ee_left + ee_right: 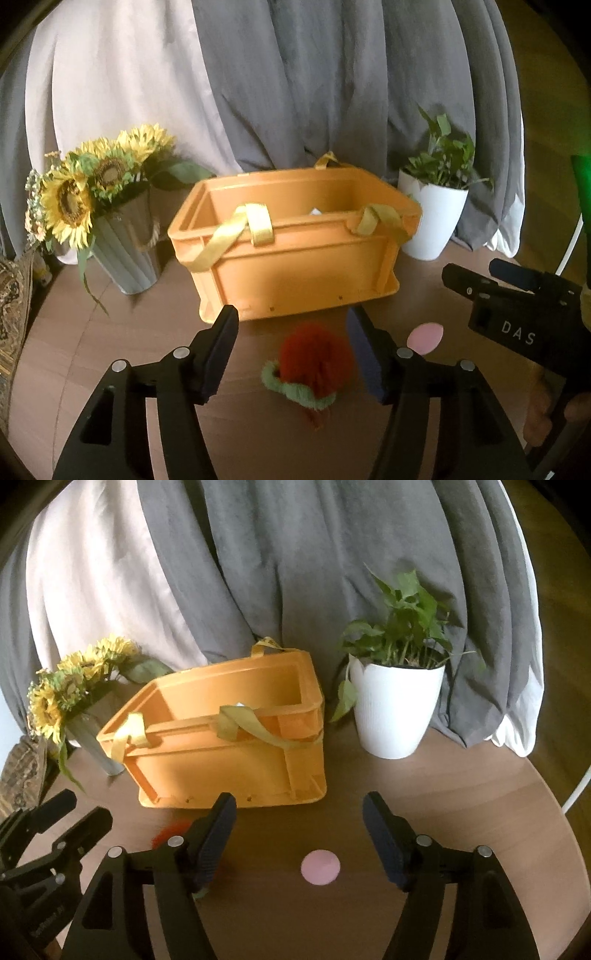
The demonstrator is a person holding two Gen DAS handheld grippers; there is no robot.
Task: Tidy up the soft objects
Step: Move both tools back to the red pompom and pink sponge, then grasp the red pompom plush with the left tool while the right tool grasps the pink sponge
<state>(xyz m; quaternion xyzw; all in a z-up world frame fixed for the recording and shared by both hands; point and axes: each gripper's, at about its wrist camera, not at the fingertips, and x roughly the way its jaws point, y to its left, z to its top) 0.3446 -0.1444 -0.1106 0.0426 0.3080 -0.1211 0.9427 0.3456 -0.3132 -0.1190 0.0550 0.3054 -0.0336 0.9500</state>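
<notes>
An orange crate with yellow straps stands far on the round wooden counter. Near it, the left tongs are spread around a red-and-green pompom, not touching. The right tongs are spread around a pink disc.

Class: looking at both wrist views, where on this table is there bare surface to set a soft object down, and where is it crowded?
Free: the wooden table right of the pink disc, in front of the white plant pot. Crowded: the strip before the orange crate, where the red pompom lies and both grippers hang, and the sunflower vase corner.
</notes>
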